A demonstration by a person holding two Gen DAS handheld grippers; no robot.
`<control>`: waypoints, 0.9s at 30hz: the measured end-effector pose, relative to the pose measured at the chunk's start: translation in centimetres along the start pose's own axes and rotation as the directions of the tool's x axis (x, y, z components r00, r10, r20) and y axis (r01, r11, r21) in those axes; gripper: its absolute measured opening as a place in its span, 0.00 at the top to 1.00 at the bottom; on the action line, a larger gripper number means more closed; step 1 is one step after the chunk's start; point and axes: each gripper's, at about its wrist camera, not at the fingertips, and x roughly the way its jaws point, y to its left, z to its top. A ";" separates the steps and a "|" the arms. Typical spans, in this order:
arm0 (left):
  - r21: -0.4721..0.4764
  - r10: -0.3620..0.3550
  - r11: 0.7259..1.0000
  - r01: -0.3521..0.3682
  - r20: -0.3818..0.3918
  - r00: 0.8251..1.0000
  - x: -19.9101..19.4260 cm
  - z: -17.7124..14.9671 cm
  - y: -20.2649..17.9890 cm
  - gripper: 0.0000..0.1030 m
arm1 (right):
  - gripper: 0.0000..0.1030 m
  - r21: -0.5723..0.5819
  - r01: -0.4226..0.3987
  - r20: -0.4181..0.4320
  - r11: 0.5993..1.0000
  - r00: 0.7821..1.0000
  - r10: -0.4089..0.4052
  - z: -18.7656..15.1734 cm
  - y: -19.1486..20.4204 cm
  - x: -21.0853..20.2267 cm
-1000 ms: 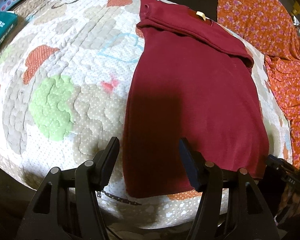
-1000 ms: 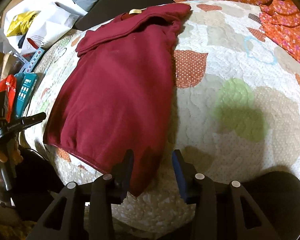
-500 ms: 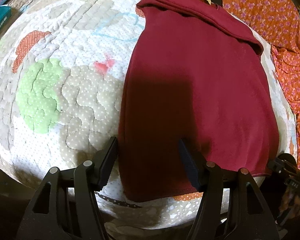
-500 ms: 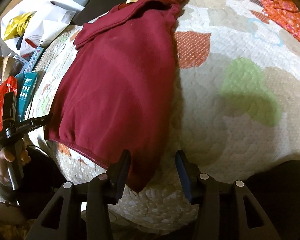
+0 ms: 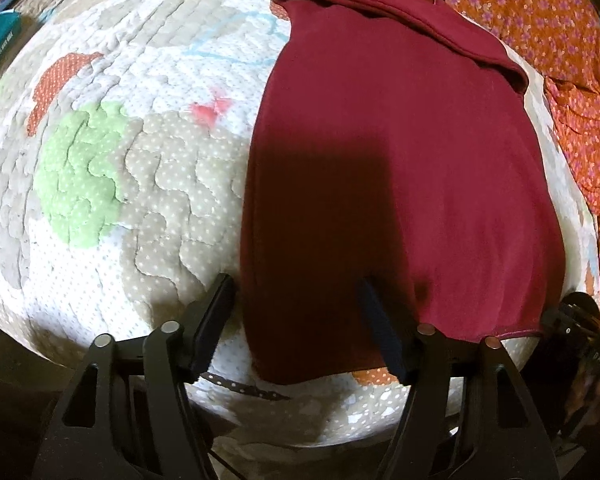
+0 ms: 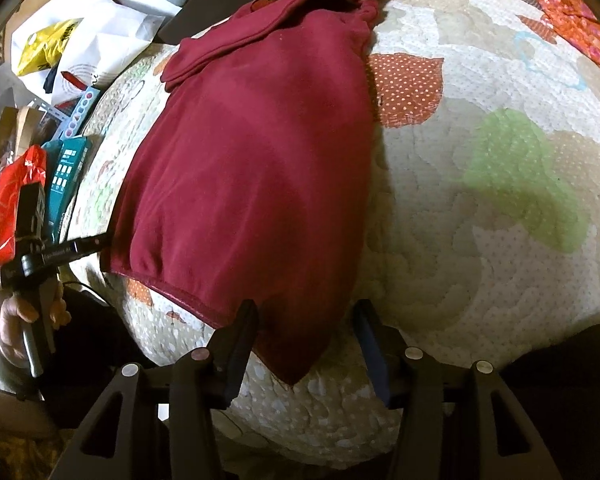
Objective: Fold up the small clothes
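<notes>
Both claws have moved closer to the maroon shirt's (image 5: 400, 160) hem; left claw (image 5: 296, 312) and right claw (image 6: 304, 332) spread, straddling its corners. Shirt lies lengthwise on the quilt (image 5: 140, 200), collar far.

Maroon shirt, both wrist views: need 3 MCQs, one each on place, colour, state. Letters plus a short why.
1. Where does the maroon shirt lie?
A. on the patchwork quilt
B. on a bare floor
C. in a basket

2. What colour is the floral fabric beside it?
A. blue
B. orange
C. grey

3. How do the left tool and right tool stand?
A. both open
B. both shut on the hem
C. one open, one shut

Answers: A, quilt shows around the shirt; B, orange with purple flowers; A, each tool's fingers stand apart at a near corner of the hem.
</notes>
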 end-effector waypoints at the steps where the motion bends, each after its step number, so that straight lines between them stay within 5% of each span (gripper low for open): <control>1: -0.003 0.000 1.000 0.000 0.000 1.000 0.1 0.0 -0.1 0.31 | 0.50 0.000 0.000 0.000 1.000 1.000 0.000 0.0 0.1 0.0; 17: 0.025 -0.016 1.000 0.016 0.002 1.000 0.7 -0.5 -1.0 0.26 | 0.46 0.006 -0.012 0.015 1.000 1.000 0.012 0.3 0.1 0.2; 20: 0.028 -0.040 0.999 0.039 0.014 0.999 0.4 -1.0 -0.9 0.41 | 0.55 -0.032 -0.013 0.037 0.999 0.999 0.014 0.2 0.3 0.2; 23: 0.033 -0.095 0.995 0.095 0.006 0.995 -0.1 -1.1 -1.0 0.92 | 0.84 -0.063 -0.020 0.041 0.998 0.999 0.023 0.4 0.7 0.2; 24: 0.014 -0.149 0.989 0.149 -0.014 0.989 -0.2 -0.9 -0.8 0.93 | 0.92 -0.080 -0.074 0.036 0.994 0.996 0.077 0.6 0.9 0.1; 27: 0.026 -0.208 0.978 0.208 -0.007 0.978 -1.4 -0.1 -1.0 0.93 | 0.92 -0.124 -0.120 0.051 0.985 0.991 0.127 1.5 1.9 -0.6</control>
